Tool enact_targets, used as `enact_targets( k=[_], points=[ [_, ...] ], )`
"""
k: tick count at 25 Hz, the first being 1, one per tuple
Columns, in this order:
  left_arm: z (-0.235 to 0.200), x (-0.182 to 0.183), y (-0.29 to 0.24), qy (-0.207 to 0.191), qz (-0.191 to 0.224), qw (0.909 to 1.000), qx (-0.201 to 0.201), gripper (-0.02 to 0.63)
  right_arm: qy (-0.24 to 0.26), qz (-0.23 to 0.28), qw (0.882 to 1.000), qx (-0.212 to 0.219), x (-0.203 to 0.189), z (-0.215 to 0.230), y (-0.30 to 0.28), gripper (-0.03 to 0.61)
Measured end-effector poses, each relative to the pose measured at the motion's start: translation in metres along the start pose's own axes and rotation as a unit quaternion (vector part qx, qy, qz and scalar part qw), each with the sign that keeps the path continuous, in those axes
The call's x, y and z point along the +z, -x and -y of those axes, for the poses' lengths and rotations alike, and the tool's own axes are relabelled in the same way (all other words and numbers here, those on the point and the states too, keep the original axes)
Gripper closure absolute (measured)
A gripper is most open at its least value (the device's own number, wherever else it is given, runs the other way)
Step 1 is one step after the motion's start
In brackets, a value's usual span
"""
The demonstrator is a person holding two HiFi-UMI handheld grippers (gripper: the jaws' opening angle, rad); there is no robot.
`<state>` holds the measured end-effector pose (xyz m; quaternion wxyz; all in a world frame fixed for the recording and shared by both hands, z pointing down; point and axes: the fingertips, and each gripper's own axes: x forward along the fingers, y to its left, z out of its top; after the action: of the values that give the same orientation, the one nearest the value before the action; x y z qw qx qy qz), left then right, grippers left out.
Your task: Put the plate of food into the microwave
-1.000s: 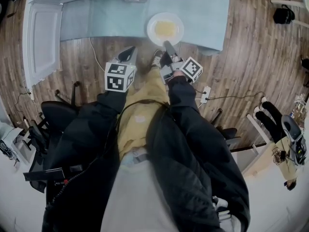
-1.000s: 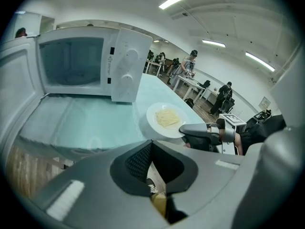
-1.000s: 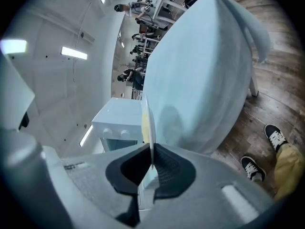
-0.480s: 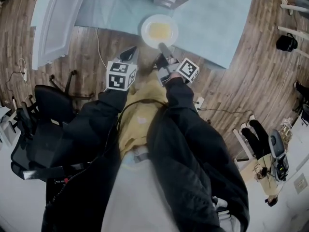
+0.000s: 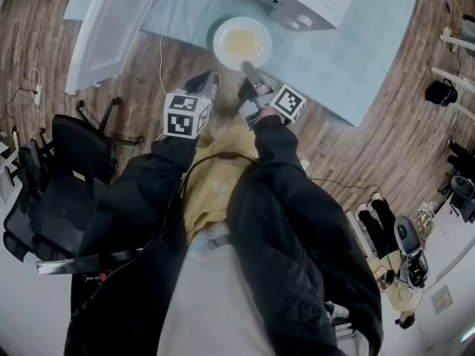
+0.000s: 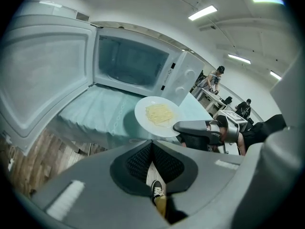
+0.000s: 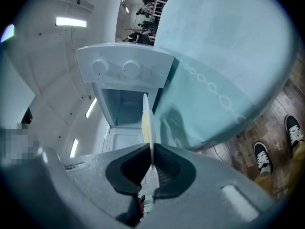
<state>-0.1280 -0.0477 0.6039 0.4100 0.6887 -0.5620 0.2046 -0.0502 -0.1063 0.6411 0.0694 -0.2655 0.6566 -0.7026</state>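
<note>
Nearest, the left gripper point(image 5: 199, 82) hangs clenched on nothing, just left of the right gripper point(image 5: 247, 67), which pinches the near rim of the white plate point(image 5: 242, 41). The round plate lies level over the bench's point(image 5: 356, 58) near edge, with yellow food point(image 5: 243, 44) heaped in its middle. The right gripper view shows the plate edge-on. Beyond it, the microwave point(image 6: 133, 63) stands with its door point(image 6: 43, 80) swung left. Only the gripper views show its cavity.
</note>
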Motion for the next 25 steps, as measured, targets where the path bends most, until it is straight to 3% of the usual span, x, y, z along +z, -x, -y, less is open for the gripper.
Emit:
enact_targets(
  k=[12, 25],
  points=[
    [-0.071, 0.050, 0.001, 0.022, 0.025, 0.9993, 0.018, 0.614, 0.022, -0.007, 1.000, 0.018, 0.010, -0.040, -0.088, 0.568],
    [-0.105, 0.088, -0.012, 0.042, 0.043, 0.9979, 0.023, 0.614, 0.006, 0.016, 0.999, 0.039, 0.041, -0.073, -0.165, 0.568]
  ],
)
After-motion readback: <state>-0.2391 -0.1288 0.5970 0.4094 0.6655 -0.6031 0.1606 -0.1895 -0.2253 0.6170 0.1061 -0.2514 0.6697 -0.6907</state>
